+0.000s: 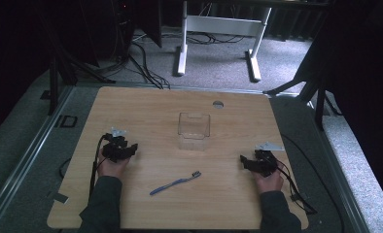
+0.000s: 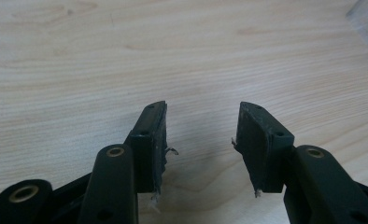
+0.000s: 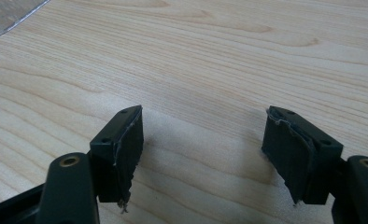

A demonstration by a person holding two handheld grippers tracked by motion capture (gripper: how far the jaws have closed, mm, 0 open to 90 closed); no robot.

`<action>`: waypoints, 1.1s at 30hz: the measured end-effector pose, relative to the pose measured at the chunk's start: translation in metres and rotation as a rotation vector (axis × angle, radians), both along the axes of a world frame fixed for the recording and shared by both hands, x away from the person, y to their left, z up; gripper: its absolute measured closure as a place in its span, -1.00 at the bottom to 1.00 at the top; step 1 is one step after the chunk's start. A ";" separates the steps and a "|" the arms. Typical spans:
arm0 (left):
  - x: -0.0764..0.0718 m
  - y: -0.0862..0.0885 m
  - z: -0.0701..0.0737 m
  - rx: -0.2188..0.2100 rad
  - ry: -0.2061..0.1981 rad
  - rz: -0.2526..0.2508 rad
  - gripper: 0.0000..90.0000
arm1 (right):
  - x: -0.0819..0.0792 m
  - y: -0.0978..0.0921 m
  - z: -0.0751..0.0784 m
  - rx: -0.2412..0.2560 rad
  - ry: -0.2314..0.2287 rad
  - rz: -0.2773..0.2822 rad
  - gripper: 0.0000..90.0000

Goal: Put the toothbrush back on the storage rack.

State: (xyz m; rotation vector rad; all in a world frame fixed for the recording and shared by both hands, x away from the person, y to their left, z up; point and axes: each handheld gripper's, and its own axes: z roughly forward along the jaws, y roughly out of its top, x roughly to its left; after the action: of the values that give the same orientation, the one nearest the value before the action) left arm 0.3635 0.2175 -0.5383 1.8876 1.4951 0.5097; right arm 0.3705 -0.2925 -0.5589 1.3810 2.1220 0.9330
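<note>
A blue toothbrush lies on the wooden table, near the front, its head toward the right. Behind it, at the table's middle, stands a clear plastic box. My left gripper rests on the table at the left, a hand behind it, jaws open with nothing between them. At the right my right gripper rests the same way, open and empty. Both grippers lie well apart from the toothbrush and the box.
A small round hole sits near the table's far edge. Cables trail from both grippers over the sides. Beyond the table are a white desk frame, floor cables and dark stands. A corner of the clear box shows at the left gripper view's edge.
</note>
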 end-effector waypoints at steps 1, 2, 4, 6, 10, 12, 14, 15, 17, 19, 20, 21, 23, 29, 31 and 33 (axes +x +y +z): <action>0.000 0.000 0.000 0.000 0.000 0.000 0.19 | 0.000 0.000 0.000 0.000 0.000 0.000 -0.36; -0.001 0.000 0.003 -0.008 -0.008 -0.006 0.19 | 0.000 0.000 0.000 0.000 0.000 0.000 -0.36; -0.004 0.000 0.009 -0.017 -0.025 -0.021 0.18 | 0.000 0.000 0.000 0.000 0.000 0.000 -0.37; -0.006 -0.001 0.014 -0.030 -0.031 -0.041 0.17 | 0.000 0.000 0.000 0.000 0.000 0.000 -0.37; -0.011 -0.006 0.021 -0.028 -0.045 -0.086 0.16 | 0.000 0.000 0.000 0.000 0.000 0.000 -0.37; -0.013 -0.008 0.024 -0.024 -0.049 -0.104 0.16 | 0.000 0.000 0.000 0.000 0.000 0.000 -0.37; -0.016 -0.013 0.028 -0.019 -0.056 -0.134 0.16 | 0.000 0.000 0.000 -0.001 -0.001 0.001 -0.37; -0.016 -0.013 0.028 -0.019 -0.056 -0.134 0.16 | 0.000 0.000 0.000 -0.001 -0.001 0.001 -0.37; -0.018 -0.015 0.031 -0.014 -0.056 -0.153 0.16 | 0.000 0.000 0.000 -0.001 -0.001 0.001 -0.37; -0.020 -0.018 0.033 -0.014 -0.058 -0.169 0.16 | 0.000 0.000 0.000 -0.001 0.000 0.001 -0.37; -0.022 -0.021 0.035 -0.010 -0.061 -0.184 0.15 | 0.000 0.000 0.000 -0.001 -0.001 0.001 -0.37; -0.022 -0.021 0.035 -0.010 -0.061 -0.184 0.15 | 0.000 0.000 0.000 -0.001 -0.001 0.001 -0.37; -0.022 -0.024 0.037 -0.012 -0.059 -0.199 0.16 | 0.000 0.000 0.000 0.000 -0.001 0.001 -0.37; -0.025 -0.033 0.042 -0.007 -0.053 -0.256 0.16 | 0.000 0.000 0.000 -0.001 -0.001 0.001 -0.37; -0.026 -0.035 0.044 -0.009 -0.052 -0.269 0.17 | 0.000 0.000 0.000 -0.001 0.000 0.000 -0.37; -0.026 -0.037 0.046 -0.010 -0.052 -0.284 0.18 | 0.000 0.000 0.000 0.000 0.000 0.000 -0.37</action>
State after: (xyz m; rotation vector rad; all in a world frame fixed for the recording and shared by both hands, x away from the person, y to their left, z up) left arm 0.3376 0.1802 -0.4919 2.0199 1.1687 0.4145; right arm 0.3706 -0.2924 -0.5589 1.3806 2.1221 0.9329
